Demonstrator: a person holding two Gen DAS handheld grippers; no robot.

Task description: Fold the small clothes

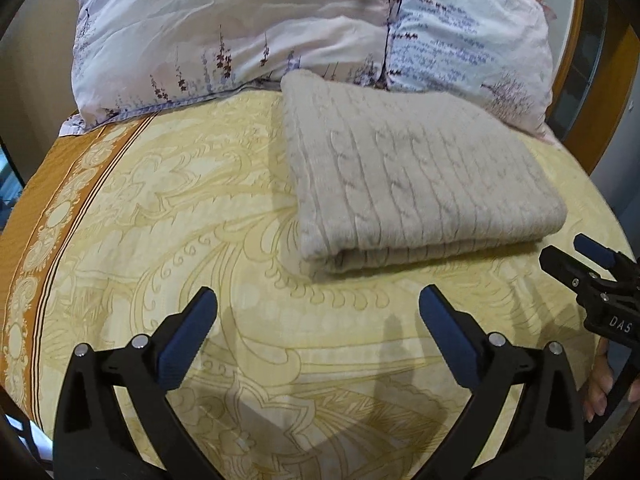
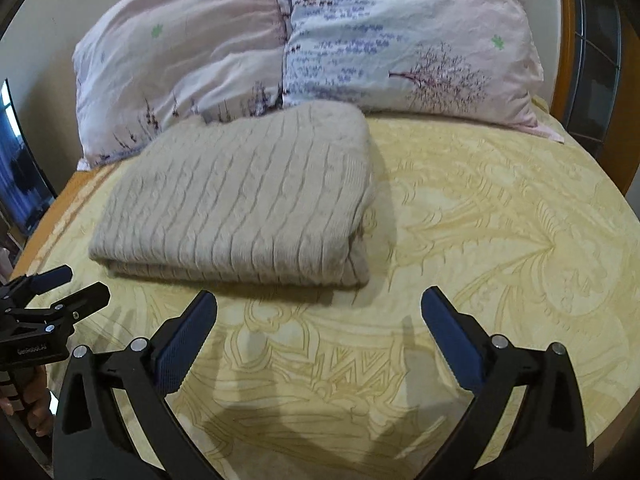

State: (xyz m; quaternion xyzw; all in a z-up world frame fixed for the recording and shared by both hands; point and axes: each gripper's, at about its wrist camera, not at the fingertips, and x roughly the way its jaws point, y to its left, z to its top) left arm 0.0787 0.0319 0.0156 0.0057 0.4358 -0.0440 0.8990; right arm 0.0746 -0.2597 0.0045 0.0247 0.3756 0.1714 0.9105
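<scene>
A folded grey knit garment lies on the bed against the pillow, both the left gripper and right gripper spread wide and empty; a careless brush could undo its layers.

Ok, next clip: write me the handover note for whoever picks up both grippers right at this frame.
Left gripper: open, nothing between the pads, over bare bedspread short of the sweater.
Right gripper: open, empty, also short of the sweater.
Beige cable-knit sweater: lies on the yellow patterned bedspread as a flat multi-layer rectangle, its far edge up against the floral pillow.
Done: the sweater looks folded, edges roughly squared, neither gripper touching it.
Left: probably nothing on this piece, except perhaps tidying the slightly loose corner nearest the right gripper. No other clothes are in view.
</scene>
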